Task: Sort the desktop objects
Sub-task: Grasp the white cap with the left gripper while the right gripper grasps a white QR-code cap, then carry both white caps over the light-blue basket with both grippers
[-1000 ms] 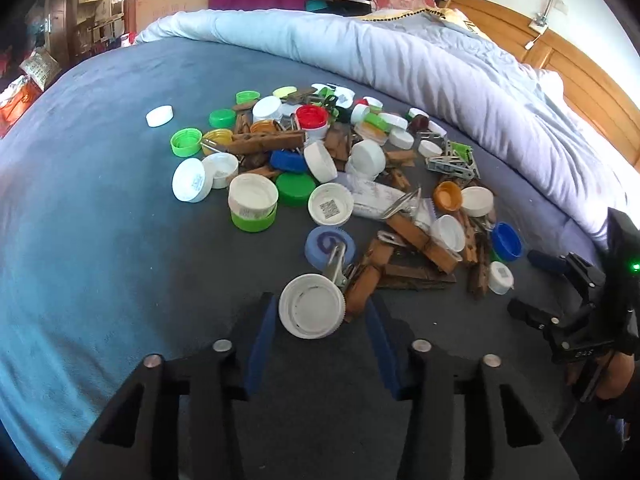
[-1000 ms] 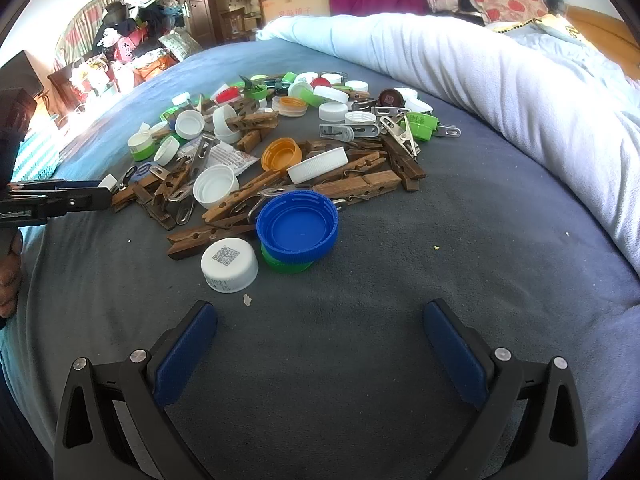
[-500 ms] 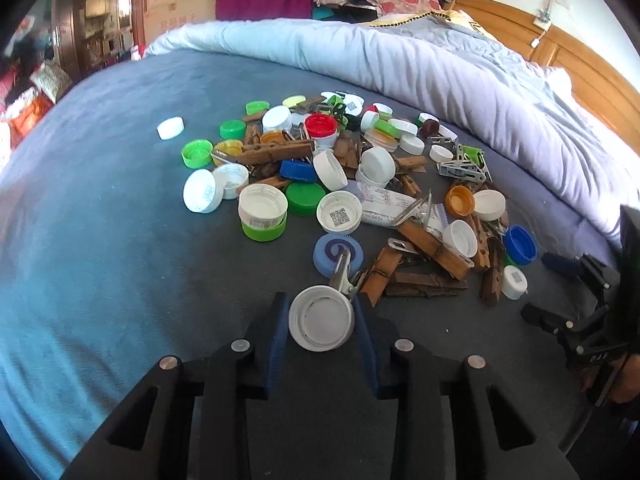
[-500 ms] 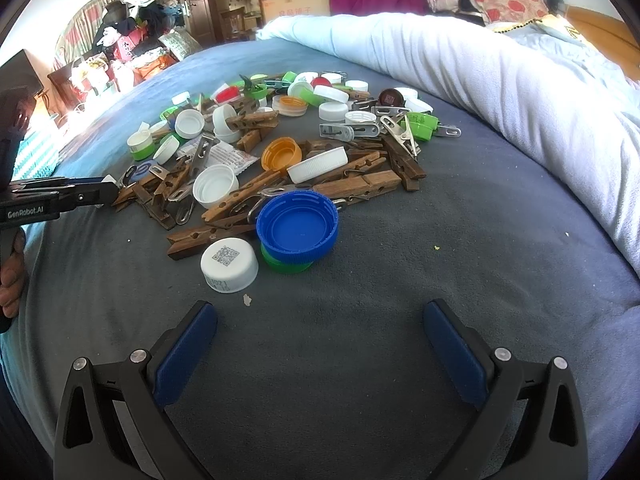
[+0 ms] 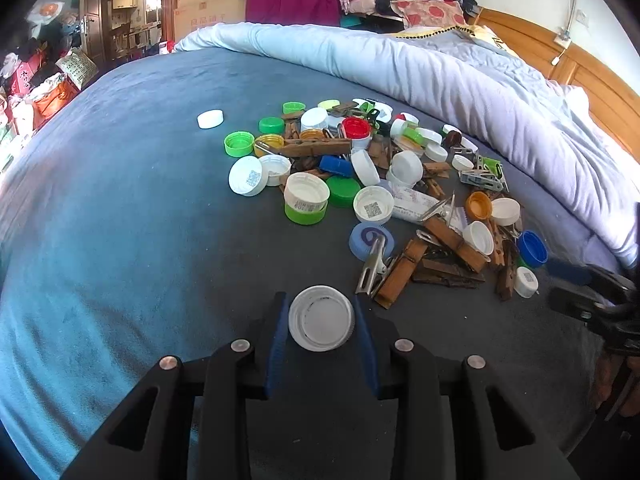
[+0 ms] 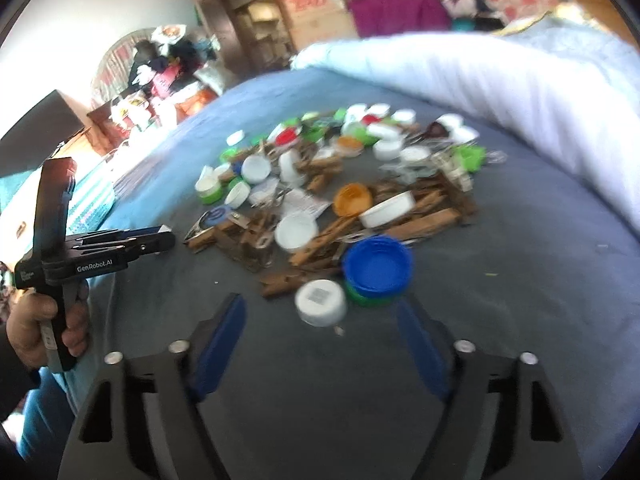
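blue bedspread (image 5: pixel 120 200), pale quilt (image 5: pixel 440 76), cluttered bedroom

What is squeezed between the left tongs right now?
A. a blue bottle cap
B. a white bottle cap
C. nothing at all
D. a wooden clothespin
B: in the left wrist view the left tongs have both blue pads pressed against the sides of a white bottle cap.

Left claw (image 5: pixel 321 322) clamped on a white cap (image 5: pixel 321 317), cap-and-clothespin pile (image 5: pixel 384 184) beyond, blue bedspread (image 5: pixel 120 208).
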Tool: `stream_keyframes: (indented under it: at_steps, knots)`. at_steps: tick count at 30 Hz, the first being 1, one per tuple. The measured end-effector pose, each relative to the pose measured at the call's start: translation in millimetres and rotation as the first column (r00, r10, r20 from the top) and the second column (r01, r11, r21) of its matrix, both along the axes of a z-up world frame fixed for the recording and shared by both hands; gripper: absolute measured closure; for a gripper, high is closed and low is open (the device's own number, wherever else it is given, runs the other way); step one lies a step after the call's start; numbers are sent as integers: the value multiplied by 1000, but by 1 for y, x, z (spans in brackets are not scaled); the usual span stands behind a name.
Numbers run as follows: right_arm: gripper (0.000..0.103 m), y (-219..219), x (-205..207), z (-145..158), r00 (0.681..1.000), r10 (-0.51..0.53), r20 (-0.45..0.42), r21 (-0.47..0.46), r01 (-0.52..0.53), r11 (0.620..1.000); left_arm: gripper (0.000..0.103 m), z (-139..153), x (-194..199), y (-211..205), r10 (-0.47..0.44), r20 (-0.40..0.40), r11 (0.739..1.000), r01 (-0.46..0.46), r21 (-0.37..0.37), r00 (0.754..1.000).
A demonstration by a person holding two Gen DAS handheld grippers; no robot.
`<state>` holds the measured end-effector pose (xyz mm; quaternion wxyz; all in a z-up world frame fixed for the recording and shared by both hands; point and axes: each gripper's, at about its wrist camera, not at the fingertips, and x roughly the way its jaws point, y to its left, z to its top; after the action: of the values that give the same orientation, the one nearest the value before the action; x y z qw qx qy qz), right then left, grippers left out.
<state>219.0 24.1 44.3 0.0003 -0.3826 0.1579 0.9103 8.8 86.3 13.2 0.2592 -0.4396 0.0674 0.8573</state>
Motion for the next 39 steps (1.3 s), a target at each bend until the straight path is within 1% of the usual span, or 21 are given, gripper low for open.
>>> stream_keyframes:
  at_steps: [1, 4, 6, 7, 8, 13, 15, 18, 22, 26, 29, 31, 35, 37, 38, 39]
  knots:
    - [43, -1, -8, -4, 1000, 10, 19, -9, -10, 1000, 70, 0, -1, -1, 0, 4, 1000, 0, 3, 1000]
    - [52, -2, -21, -13, 998, 21, 66, 12, -22, 1000, 69, 0, -2, -2, 0, 6, 1000, 0, 6, 1000]
    - [62, -3, -24, -14, 997, 22, 78, 35, -24, 999, 69, -1, -2, -3, 0, 7, 1000, 0, 8, 1000]
    - [65, -4, -24, -14, 996, 28, 83, 43, -32, 999, 69, -1, -2, -3, 1, 7, 1000, -1, 8, 1000]
    - [66, -6, -24, -13, 995, 36, 90, 55, -41, 998, 69, -2, -2, -3, 0, 7, 1000, 0, 8, 1000]
    - [66, -7, -23, -20, 994, 43, 97, 95, -53, 994, 69, -2, 0, -3, 1, 4, 1000, -1, 5, 1000]
    - [74, -7, -23, -19, 995, 37, 93, 106, -46, 993, 69, -1, 0, -3, 4, 0, 1000, -4, 8, 1000]
    - [75, -5, -18, -14, 996, 28, 82, 94, -36, 995, 69, 4, 2, -5, 10, -11, 1000, -10, 20, 1000]
    - [75, -11, -14, 0, 998, 29, 63, 110, -36, 993, 69, 26, 6, -15, 33, -64, 999, -31, 41, 997]
    - [74, -25, -19, 30, 999, 51, 3, 128, -51, 991, 69, 64, 15, -38, 73, -137, 994, -61, 87, 988]
    - [74, -42, -33, 54, 995, 88, -44, 141, -81, 987, 69, 96, 18, -62, 111, -177, 986, -87, 140, 978]
    - [74, -53, -43, 68, 991, 110, -73, 143, -99, 985, 69, 115, 21, -79, 139, -212, 982, -108, 152, 967]
    - [74, -81, -73, 102, 977, 165, -136, 144, -145, 979, 69, 146, 24, -109, 192, -273, 976, -156, 149, 943]
    - [74, -97, -87, 118, 967, 195, -162, 153, -171, 973, 69, 161, 25, -127, 225, -310, 971, -188, 145, 924]
    - [74, -106, -96, 128, 961, 215, -176, 157, -188, 969, 69, 165, 27, -134, 236, -318, 969, -197, 149, 918]
    - [74, -113, -100, 135, 956, 227, -186, 161, -199, 967, 69, 172, 27, -146, 257, -330, 964, -217, 154, 908]
